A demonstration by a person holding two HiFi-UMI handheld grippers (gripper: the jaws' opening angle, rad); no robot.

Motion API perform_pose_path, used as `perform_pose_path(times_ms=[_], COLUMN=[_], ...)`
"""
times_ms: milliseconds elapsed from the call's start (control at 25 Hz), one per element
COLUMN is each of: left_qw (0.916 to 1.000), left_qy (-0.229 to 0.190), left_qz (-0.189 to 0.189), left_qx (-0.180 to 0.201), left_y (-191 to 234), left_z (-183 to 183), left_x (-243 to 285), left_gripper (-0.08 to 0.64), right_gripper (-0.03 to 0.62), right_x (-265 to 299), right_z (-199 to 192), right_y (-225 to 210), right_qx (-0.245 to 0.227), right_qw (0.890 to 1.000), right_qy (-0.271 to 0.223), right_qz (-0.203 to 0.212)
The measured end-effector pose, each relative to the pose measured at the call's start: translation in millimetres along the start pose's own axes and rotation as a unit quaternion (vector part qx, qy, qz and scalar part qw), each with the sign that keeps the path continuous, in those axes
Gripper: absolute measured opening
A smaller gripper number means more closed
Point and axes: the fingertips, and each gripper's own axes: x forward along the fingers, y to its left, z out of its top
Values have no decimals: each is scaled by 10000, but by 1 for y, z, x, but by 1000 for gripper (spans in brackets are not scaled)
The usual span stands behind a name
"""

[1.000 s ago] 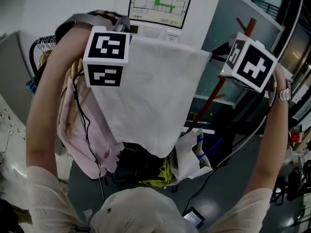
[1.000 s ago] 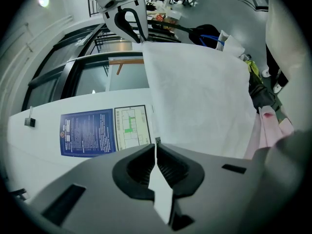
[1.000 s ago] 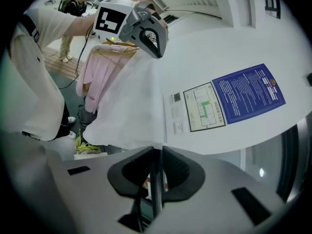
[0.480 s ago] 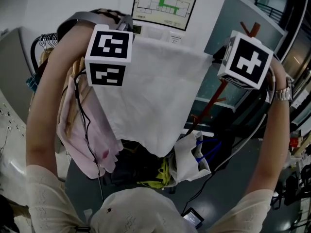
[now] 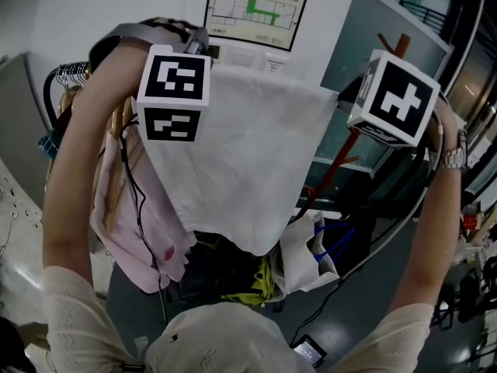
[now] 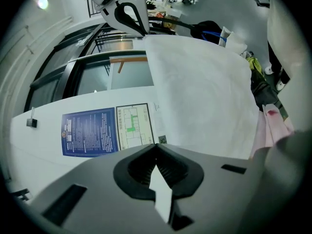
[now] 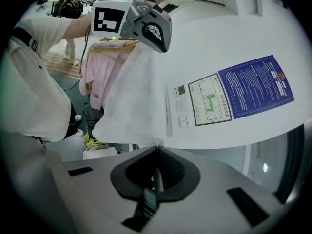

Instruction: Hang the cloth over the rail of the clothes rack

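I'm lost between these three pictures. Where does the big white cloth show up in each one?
Head view: the white cloth fills the centre, spread wide and hanging down.
Left gripper view: it covers the upper right.
Right gripper view: it hangs left of centre.
Shared landmark: the floor-plan poster with green marks, on the wall beyond the cloth, shows in all three views.
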Motion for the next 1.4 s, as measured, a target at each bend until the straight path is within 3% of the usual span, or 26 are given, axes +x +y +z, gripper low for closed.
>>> perform_pose_path(times_ms=[560, 1040, 1400], left_qw=[9998, 9997, 9991], left_qy=[131, 237, 411], left_qz=[141, 65, 74], left_qx=[-14, -60, 53], left_y=[1, 0, 0], left_z=[2, 1, 2], left_x=[-1, -1, -1], left_gripper=[9, 9, 9], right_gripper=[18, 18, 18], right_x=[-2, -3, -2], right_z=[-38, -117, -119], right_y=[-3, -16, -15], right_qx=[247, 875, 1038], right_qw=[9993, 9944, 9936], right_qy=[277, 582, 391], right_qz=[14, -89, -211])
